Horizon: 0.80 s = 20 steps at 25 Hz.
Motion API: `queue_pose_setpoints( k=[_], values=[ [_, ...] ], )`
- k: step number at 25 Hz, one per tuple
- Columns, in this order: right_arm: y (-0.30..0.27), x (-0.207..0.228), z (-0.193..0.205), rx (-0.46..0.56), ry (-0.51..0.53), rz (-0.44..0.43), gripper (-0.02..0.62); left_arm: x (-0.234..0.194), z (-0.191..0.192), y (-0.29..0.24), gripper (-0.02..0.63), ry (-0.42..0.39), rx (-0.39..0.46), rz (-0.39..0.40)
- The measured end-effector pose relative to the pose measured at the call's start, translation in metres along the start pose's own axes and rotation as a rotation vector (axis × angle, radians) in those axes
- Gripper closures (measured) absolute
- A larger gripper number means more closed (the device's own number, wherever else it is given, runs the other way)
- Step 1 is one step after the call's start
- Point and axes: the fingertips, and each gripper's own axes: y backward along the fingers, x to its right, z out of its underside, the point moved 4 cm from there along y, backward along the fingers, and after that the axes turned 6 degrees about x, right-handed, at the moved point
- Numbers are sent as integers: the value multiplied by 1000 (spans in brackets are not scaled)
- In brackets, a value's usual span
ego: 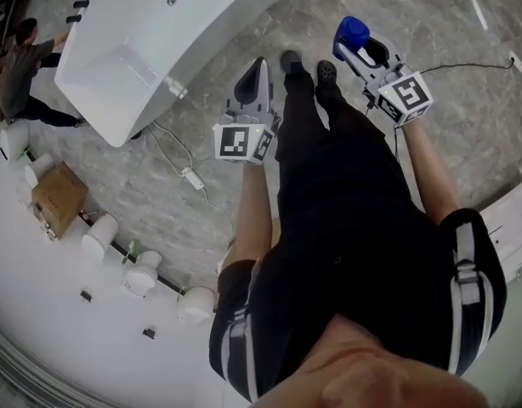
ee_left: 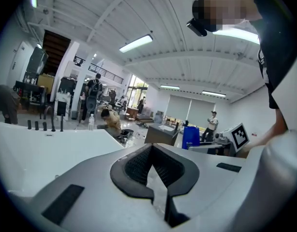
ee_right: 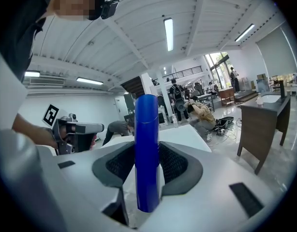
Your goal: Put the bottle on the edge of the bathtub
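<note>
A tall blue bottle (ee_right: 146, 149) stands upright between the jaws of my right gripper (ee_right: 147, 170), which is shut on it. In the head view the bottle's blue cap (ego: 352, 34) shows above the floor, right of the person's shoes. The white bathtub (ego: 159, 41) lies at the upper left, well apart from the bottle. My left gripper (ego: 254, 73) hangs between tub and legs, shut and empty, its pads meeting in its own view (ee_left: 152, 166). The tub's flat rim (ee_left: 51, 149) fills that view's left side, and the bottle (ee_left: 190, 137) shows at the right.
A cable with a power block (ego: 191, 177) trails across the marble floor below the tub. A cardboard box (ego: 59, 198) and several white fixtures (ego: 99, 236) line the left wall. A person (ego: 23, 66) bends by the tub's far end. A dark vanity cabinet (ee_right: 262, 124) stands at the right.
</note>
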Motion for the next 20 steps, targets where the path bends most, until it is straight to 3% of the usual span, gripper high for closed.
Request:
queue_pose_setpoints(
  k=[9, 16, 20],
  values=[
    [-65, 53, 52, -100, 50, 136, 446, -44, 29, -75, 595, 17, -78, 158],
    [-97, 106, 110, -138, 57, 167, 446, -60, 78, -132, 595, 42, -126, 179],
    [-107, 145, 146, -147, 28, 179, 446, -58, 118, -166, 595, 55, -150, 150]
  ],
)
